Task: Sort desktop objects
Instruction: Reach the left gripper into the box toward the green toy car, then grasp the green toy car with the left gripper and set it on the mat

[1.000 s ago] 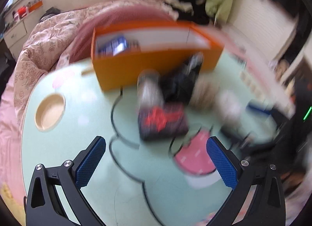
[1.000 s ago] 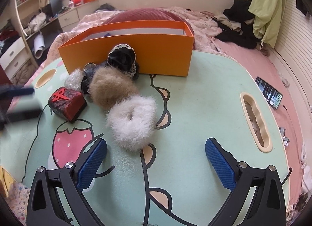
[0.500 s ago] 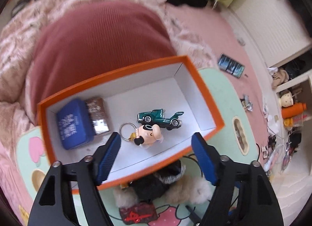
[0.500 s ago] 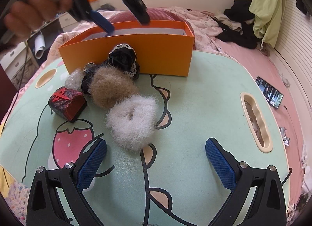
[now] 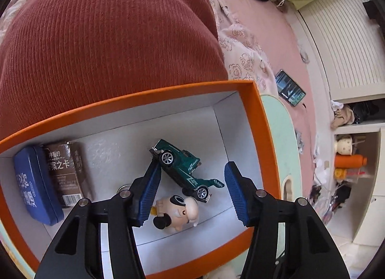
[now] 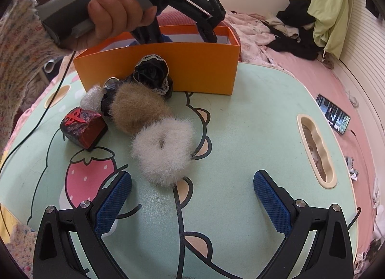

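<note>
In the left wrist view my left gripper (image 5: 192, 163) reaches down into the orange box (image 5: 255, 115), and its jaws are closing. A green toy car (image 5: 185, 170) lies tilted between the pads; the left pad touches its rear wheel and the right pad stands just clear. A cartoon keychain figure (image 5: 178, 211) lies just below the car. My right gripper (image 6: 192, 175) hovers open over the green table (image 6: 252, 122), empty, just in front of a white fluffy scrunchie (image 6: 163, 149). Behind it lie a tan scrunchie (image 6: 137, 110) and a black lace scrunchie (image 6: 151, 74).
A blue tin (image 5: 31, 182) and a brown card pack (image 5: 65, 170) fill the box's left end. A red-and-black small box (image 6: 84, 127) and a bubble-wrapped item (image 6: 92, 97) sit at the table's left. A phone (image 6: 333, 114) lies on the pink bed; a red cushion (image 5: 96, 38) backs the box.
My left gripper swung from above the table to over the orange box, dropped inside it, and its jaws narrowed around the green car. The right gripper has kept still.
</note>
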### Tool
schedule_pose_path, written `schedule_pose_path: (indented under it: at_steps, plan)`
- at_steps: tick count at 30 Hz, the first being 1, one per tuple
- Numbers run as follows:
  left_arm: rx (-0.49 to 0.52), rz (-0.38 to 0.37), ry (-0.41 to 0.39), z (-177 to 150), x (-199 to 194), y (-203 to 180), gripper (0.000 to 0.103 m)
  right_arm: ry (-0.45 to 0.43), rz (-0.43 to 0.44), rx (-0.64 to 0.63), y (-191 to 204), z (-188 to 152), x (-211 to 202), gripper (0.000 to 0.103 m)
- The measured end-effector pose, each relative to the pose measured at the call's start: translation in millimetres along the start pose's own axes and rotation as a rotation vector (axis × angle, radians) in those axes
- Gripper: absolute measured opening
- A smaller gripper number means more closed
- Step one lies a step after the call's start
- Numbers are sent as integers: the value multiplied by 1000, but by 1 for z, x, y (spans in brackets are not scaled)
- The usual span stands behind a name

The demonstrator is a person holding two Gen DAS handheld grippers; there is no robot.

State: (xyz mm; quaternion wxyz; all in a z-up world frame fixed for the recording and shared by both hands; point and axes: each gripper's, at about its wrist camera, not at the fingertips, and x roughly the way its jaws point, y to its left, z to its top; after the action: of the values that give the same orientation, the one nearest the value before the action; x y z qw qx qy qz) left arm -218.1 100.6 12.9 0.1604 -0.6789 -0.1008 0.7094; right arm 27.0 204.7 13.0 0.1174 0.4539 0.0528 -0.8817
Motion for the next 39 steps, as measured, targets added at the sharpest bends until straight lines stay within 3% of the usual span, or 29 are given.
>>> schedule_pose_path:
  at_steps: [2,4,5,10,13,18,21,23,26,29,32,37,39]
  plan:
    - [20,36,-9,0,1,-4,56,0,-2,0,0,0,0,101]
    - [34,102,-33,2,3,-6,32,1,-1,0,0,0,1,101]
    - [28,101,-41,3,4,-5,31,1,0,0,0,0,1,101]
    - [30,35,-85,-1,-9,4,27,-1,2,2,1,0,1,101]
    - [63,-27,-143,-13,-37,5,27,-1,1,1,2,0,2,101]
    - [147,-138,-346,-69,-125,1,27,-1,1,1,2,0,2,101]
    - [187,-229,-401,-115,-161,11,27,0,-1,-1,5,0,4,101]
    - [189,-245,-418,-147,-171,23,27,-1,-1,0,6,0,5,101]
    - [186,-237,-377,-186,-151,30,27,1,-5,-4,6,0,5,101]
    - [189,-263,-271,-207,-111,30,27,1,-5,-4,8,0,5,101]
    - [191,-257,-232,-221,-85,33,27,0,-5,-4,9,0,5,101]
    - [209,-169,-227,-222,-63,27,28,0,-5,-3,8,0,4,101]
    - [187,-180,-266,-226,-69,33,31,0,-4,-3,7,0,4,101]
